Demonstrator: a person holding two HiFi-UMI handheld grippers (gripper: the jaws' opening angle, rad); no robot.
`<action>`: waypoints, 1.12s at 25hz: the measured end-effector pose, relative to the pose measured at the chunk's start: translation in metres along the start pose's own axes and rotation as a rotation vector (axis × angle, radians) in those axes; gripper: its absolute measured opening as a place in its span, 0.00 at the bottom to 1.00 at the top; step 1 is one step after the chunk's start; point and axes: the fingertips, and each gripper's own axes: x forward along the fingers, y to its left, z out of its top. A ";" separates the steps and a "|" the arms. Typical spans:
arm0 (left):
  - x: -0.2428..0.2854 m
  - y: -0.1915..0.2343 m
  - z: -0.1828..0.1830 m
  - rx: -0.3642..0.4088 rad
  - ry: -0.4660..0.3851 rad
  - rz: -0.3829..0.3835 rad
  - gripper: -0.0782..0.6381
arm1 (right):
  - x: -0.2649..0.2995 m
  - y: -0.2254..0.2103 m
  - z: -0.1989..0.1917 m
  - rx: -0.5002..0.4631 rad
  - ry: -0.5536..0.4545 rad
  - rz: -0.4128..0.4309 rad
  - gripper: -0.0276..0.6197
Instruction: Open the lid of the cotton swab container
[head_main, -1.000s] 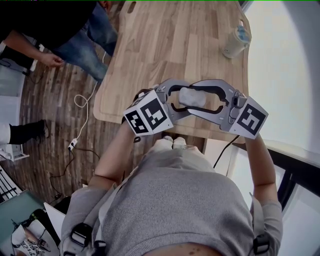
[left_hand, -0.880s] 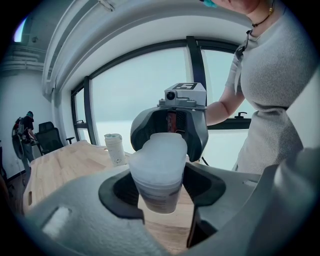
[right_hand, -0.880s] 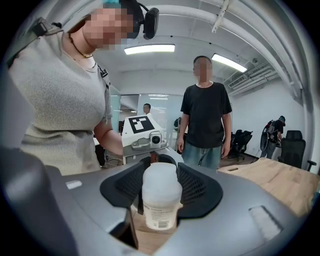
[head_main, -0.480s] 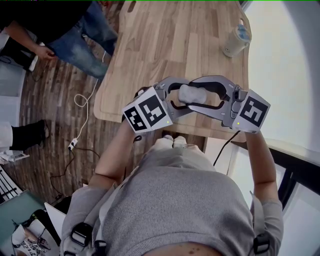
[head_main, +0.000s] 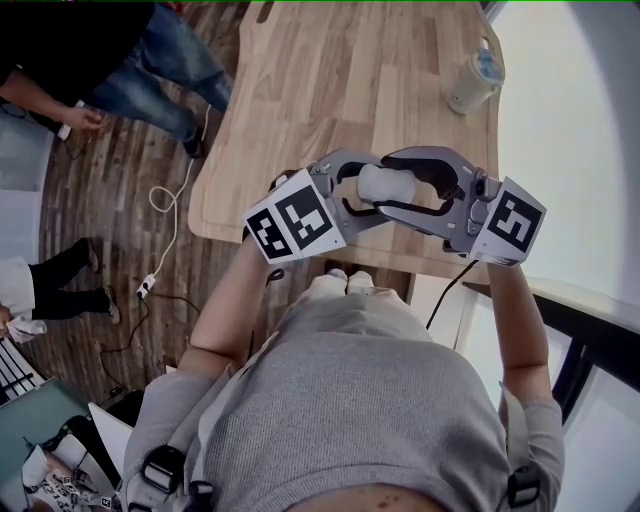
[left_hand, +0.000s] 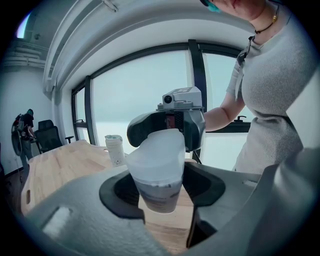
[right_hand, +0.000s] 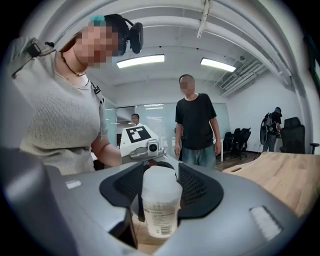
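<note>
Head view: left gripper (head_main: 358, 190) and right gripper (head_main: 402, 186) are held nose to nose in the air over the near edge of the wooden table (head_main: 330, 80), toward its right half. The cotton swab container (head_main: 382, 184) lies crosswise between them, clear of the surface, one end inside each pair of jaws. Left gripper view: the jaws stand wide and are closed on the container's body. The dark pads press its labelled lower part from both sides, and the container tilts, with its translucent top leaning away toward the right gripper's dark jaws just behind it. Right gripper view: the container stands upright between the jaws, barcode label at the bottom. The white lid (right_hand: 160, 182) is at the top and seated on the body. Both ribbed pads bear on the lid end, so this gripper is clamped on the container as well. The two tools thus hold opposite ends of one container, the left on the body and the right at the lid. Elsewhere, a pale tumbler (head_main: 472, 82) stands near the far right corner of the table, well apart from the grippers. A person in a black shirt and jeans (right_hand: 196, 125) stands on the floor beyond the table's left edge. A white cable (head_main: 165, 215) trails across the wood floor below that edge.
</note>
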 end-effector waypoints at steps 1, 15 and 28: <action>-0.001 0.000 0.000 -0.002 0.001 0.000 0.45 | 0.000 0.000 0.002 -0.009 -0.013 -0.011 0.39; -0.001 -0.004 -0.008 0.000 0.017 -0.007 0.45 | -0.005 -0.007 0.024 -0.055 -0.116 -0.101 0.24; 0.005 -0.012 -0.011 0.014 0.022 -0.027 0.44 | -0.011 -0.028 0.024 -0.053 -0.125 -0.194 0.12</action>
